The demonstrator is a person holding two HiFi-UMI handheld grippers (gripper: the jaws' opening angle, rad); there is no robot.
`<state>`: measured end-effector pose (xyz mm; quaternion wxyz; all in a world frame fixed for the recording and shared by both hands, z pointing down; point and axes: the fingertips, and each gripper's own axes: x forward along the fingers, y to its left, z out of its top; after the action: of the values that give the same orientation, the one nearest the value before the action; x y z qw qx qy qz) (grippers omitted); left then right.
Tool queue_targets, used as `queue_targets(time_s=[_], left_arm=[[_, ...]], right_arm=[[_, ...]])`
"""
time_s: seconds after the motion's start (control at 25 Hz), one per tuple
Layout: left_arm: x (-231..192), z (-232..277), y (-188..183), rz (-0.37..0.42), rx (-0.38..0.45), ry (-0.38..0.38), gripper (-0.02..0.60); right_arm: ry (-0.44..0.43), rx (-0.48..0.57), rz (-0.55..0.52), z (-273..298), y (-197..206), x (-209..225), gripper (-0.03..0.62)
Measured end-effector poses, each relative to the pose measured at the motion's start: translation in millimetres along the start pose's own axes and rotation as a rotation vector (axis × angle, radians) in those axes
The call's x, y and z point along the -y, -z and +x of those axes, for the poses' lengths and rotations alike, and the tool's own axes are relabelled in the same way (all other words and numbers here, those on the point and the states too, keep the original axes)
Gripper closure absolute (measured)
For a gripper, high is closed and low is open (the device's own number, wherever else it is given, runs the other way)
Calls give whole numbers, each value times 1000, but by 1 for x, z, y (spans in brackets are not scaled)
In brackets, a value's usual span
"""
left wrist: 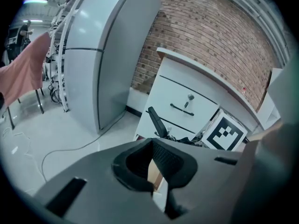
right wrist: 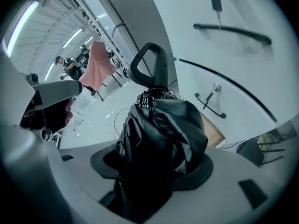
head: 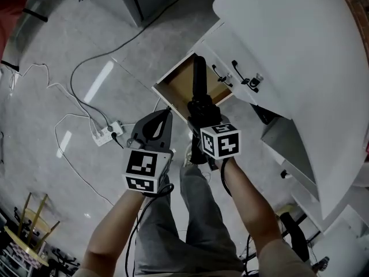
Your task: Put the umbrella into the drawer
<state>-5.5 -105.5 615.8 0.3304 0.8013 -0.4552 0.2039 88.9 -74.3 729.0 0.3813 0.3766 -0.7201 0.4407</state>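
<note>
The right gripper [head: 203,115] clamps the folded black umbrella [head: 199,77]. Its long axis runs straight ahead of the jaws, handle first, toward the open drawer [head: 174,78]. The left gripper [head: 166,115], closed and empty, hangs just beside.

The umbrella [right wrist: 161,134] canopy is creased black cloth with a slight sheen; its handle [right wrist: 152,64] looks like matt black plastic. The drawer [head: 174,79] is brown wood inside. Above the drawer, the cabinet [head: 271,33] is smooth white with dark metal pulls [head: 222,77]. Beside the drawer, the floor [head: 69,51] is glossy grey. The left gripper [left wrist: 154,148] is matt grey plastic.
</note>
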Motion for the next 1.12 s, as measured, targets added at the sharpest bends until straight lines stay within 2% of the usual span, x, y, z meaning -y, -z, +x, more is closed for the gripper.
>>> queue_targets(time_s=[0.16, 0.28, 0.4, 0.72, 1.12], left_arm=[[-10, 35, 36, -17, -32, 0, 574], [-14, 59, 65, 11, -69, 10, 574], [-22, 77, 92, 36, -101, 16, 574], [-45, 124, 151, 25, -151, 3, 574], [-68, 155, 200, -30, -180, -14, 574]], right_arm=[[-8, -43, 11, 47, 22, 18, 321], [-18, -74, 39, 78, 36, 34, 322], [2, -103, 43, 103, 50, 50, 322], [45, -183, 71, 165, 88, 94, 321], [115, -167, 148, 226, 82, 143, 322]])
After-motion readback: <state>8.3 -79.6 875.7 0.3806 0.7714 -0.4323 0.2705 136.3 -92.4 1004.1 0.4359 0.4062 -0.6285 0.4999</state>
